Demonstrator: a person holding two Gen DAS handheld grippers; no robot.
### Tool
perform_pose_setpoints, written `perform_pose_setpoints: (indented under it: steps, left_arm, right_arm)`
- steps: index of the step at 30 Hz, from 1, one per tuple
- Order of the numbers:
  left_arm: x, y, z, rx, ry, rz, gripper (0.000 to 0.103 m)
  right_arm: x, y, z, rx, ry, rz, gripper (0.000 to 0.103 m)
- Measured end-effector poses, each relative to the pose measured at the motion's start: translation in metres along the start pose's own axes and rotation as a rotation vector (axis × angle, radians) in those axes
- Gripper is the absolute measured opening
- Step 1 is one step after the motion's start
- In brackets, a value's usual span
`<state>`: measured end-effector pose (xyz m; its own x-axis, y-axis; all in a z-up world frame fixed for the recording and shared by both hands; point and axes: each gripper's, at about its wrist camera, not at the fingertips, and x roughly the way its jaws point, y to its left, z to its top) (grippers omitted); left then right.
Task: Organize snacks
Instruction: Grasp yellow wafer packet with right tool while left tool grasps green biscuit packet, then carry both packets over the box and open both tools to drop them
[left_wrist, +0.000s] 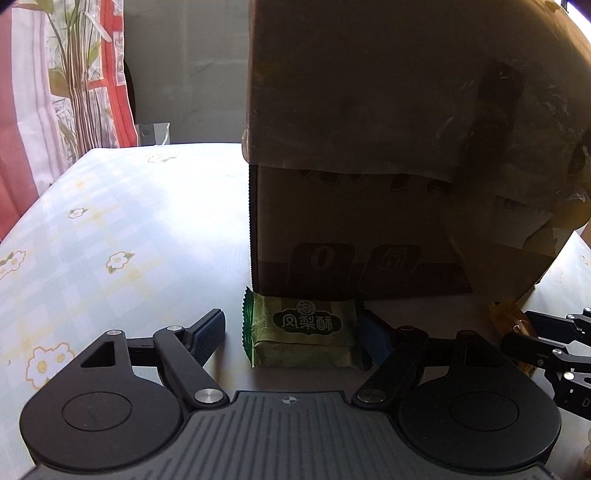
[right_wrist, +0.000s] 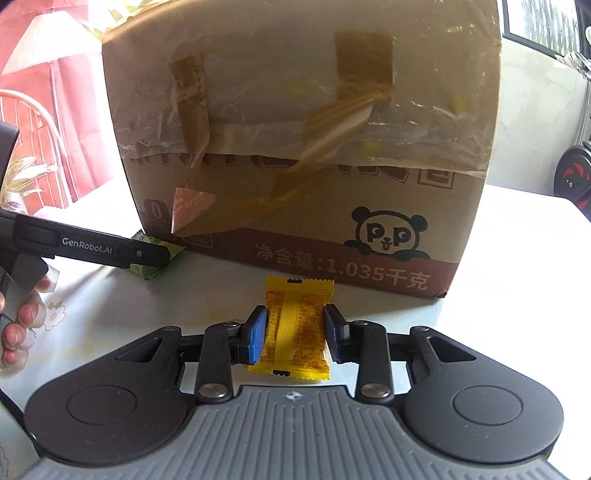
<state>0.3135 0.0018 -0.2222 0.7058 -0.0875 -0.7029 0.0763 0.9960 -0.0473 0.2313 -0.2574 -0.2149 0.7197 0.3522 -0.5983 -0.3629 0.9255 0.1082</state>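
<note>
Half the green snack packet (right_wrist: 157, 258) behind left hand-held gripper (right_wrist: 162, 254)

The green snack packet (left_wrist: 304, 334) reads 凤梨酥, the cardboard box (right_wrist: 295, 147) says 净含量:1.035千克 beside a panda logo, and the left gripper (right_wrist: 110, 249) is stamped GenRobot.AI.

A pale checked cloth with daisy prints covers the surface (left_wrist: 110, 229), bright with daylight. Behind it hang red-and-white floral curtains (left_wrist: 66, 92) beside a grey wall (left_wrist: 184, 74); a window (right_wrist: 546, 26) shows at upper right.
</note>
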Motion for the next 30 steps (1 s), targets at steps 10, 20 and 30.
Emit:
perform_pose_setpoints:
  steps: [10, 20, 30]
  left_arm:
    - [-0.017, -0.022, -0.009, 0.057, 0.014, -0.003, 0.054]
    - [-0.058, -0.030, -0.031, 0.012, 0.013, -0.022, 0.050]
    - [-0.069, -0.050, -0.031, 0.050, -0.001, -0.049, 0.050]
  right_arm:
    - [0.003, -0.005, 0.000, 0.028, -0.005, 0.010, 0.035]
    - [0.000, -0.012, -0.001, 0.069, -0.021, 0.029, 0.035]
    - [-0.009, -0.014, -0.003, 0.099, -0.053, 0.052, 0.035]
